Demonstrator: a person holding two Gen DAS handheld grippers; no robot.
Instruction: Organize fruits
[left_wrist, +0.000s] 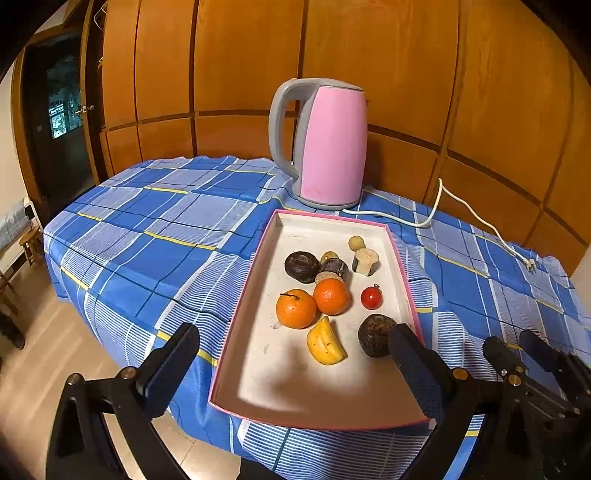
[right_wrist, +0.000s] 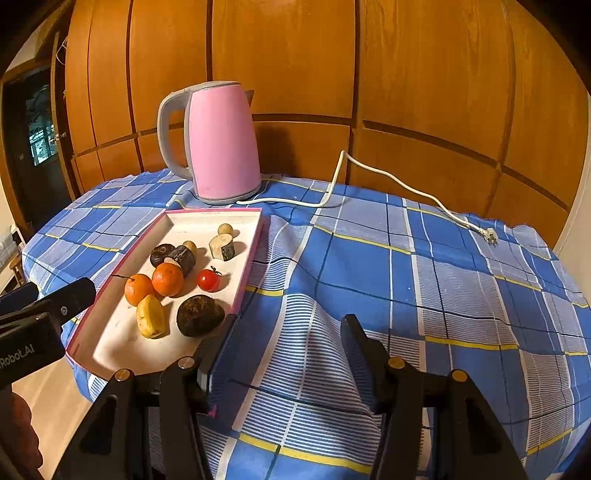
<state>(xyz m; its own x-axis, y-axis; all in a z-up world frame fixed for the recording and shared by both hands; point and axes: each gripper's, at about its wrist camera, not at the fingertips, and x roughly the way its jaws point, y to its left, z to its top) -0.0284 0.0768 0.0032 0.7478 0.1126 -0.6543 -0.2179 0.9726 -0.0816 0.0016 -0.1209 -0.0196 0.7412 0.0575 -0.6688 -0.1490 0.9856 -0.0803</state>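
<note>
A pink-rimmed white tray (left_wrist: 255, 258) (right_wrist: 255, 236) lies on the blue checked tablecloth and holds several fruits: two oranges (left_wrist: 295, 308) (right_wrist: 168, 279), a yellow banana piece (left_wrist: 325, 345) (right_wrist: 150, 316), a cherry tomato (left_wrist: 371, 297) (right_wrist: 208, 280) and dark round fruits (left_wrist: 373, 335) (right_wrist: 199, 315). My left gripper (left_wrist: 293, 354) is open and empty over the tray's near end. My right gripper (right_wrist: 288, 354) is open and empty, just right of the tray's near right corner. It also shows in the left wrist view (left_wrist: 517, 350).
A pink electric kettle (left_wrist: 325, 144) (right_wrist: 221, 144) stands behind the tray. Its white cord (left_wrist: 461, 210) (right_wrist: 388, 184) trails right across the cloth. Wooden panels (left_wrist: 369, 55) back the table. The table's edge and the floor (left_wrist: 55, 350) are at the left.
</note>
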